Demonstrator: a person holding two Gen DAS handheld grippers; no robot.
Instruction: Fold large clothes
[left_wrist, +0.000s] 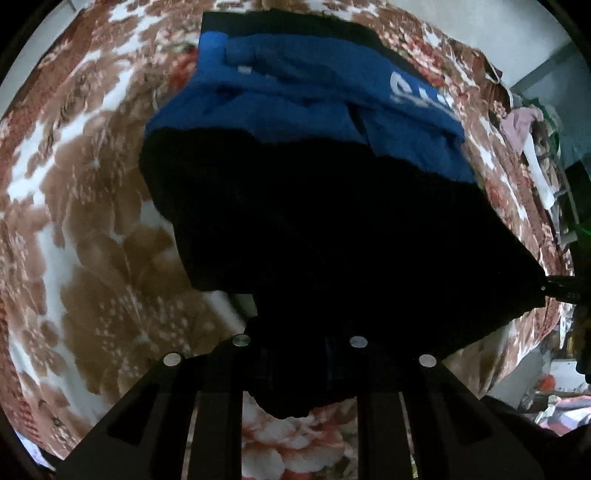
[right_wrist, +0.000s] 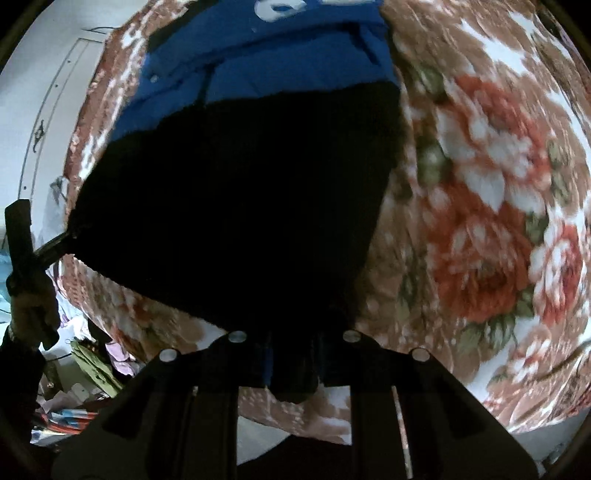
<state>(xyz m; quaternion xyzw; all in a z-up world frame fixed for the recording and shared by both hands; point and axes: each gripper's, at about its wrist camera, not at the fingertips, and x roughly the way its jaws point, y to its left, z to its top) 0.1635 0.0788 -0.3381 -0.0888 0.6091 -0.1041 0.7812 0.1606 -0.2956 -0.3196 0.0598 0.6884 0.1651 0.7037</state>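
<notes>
Item: black-and-blue fabric garment (left_wrist: 332, 221), hem lifted over floral bedspread (left_wrist: 92, 221).
We hold it with left gripper (left_wrist: 299, 354) and right gripper (right_wrist: 293, 350), each pinching a corner; uneven pull risks skewed fold.

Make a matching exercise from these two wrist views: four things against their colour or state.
Things:
1. large two-tone garment, near half
2. same garment, far half with white lettering
3. patterned bedspread
4. left gripper

Colour or state:
A. blue
B. brown, red and white flowers
C. black
D. closed on the garment's edge

Pairs: 1-C, 2-A, 3-B, 4-D
</notes>
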